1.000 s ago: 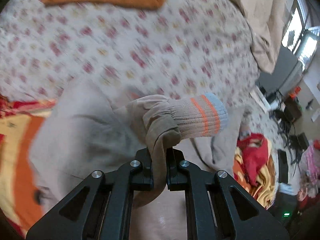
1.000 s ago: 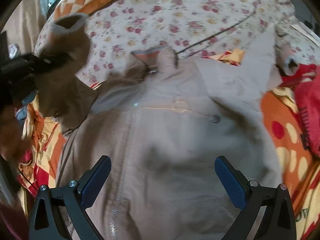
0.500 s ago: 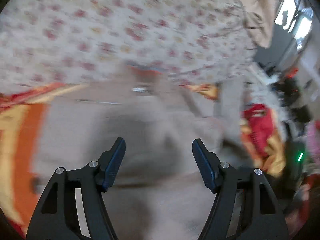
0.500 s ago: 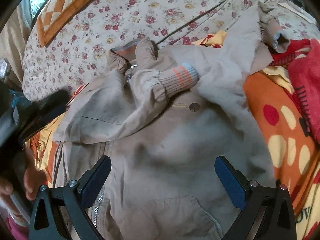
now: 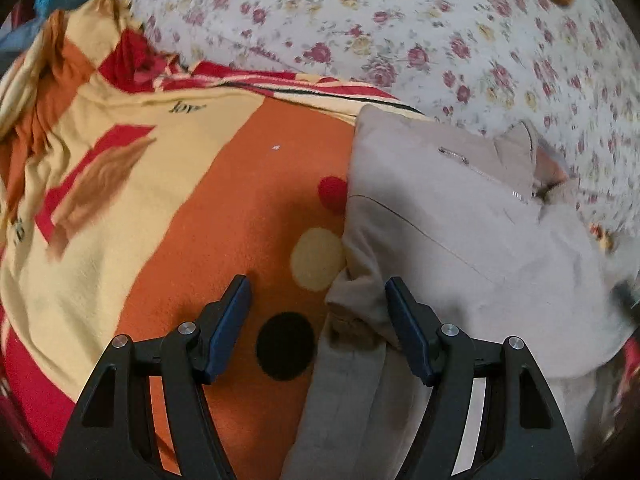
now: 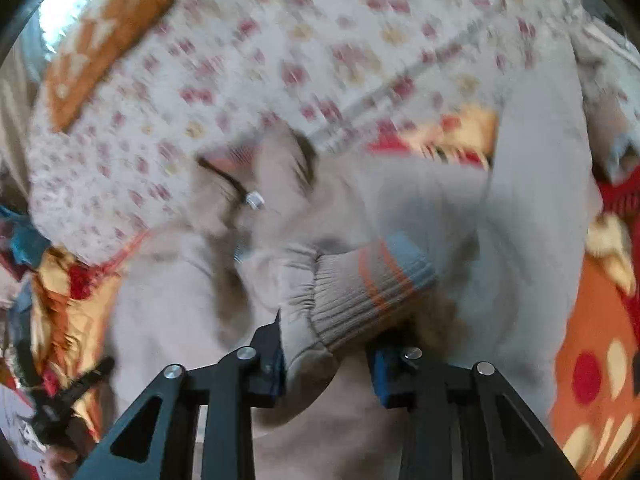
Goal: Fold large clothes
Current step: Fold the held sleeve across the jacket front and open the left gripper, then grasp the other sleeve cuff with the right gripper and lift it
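Fingers of the right gripper (image 6: 326, 356) are closing on the ribbed sleeve cuff (image 6: 360, 292) of the beige jacket (image 6: 520, 240); the cuff's gathered end sits between the blue pads, which look to be pressing its sides already, though blur hides the exact contact. Cuff's long axis runs from the fingers up and to the right, striped orange and blue at its far end. Left gripper (image 5: 318, 320) hangs with fingers (image 5: 230, 320) well apart, clamped on nothing; between them lies the orange dotted blanket (image 5: 240, 200), and the jacket's left edge (image 5: 360, 280) just reaches inside the right-hand finger. Jacket itself spreads to the right and farther off in the left wrist view, zipper (image 5: 480, 174) running toward the collar (image 5: 520, 148) at the far end. Beyond it, the floral bedsheet (image 5: 400, 20), and an orange patterned cushion (image 6: 108, 40) at far left in the right wrist view. Judgement: right hand is the one at the sleeve, so the next move turns on it; left hand stands nearest the jacket's side edge.
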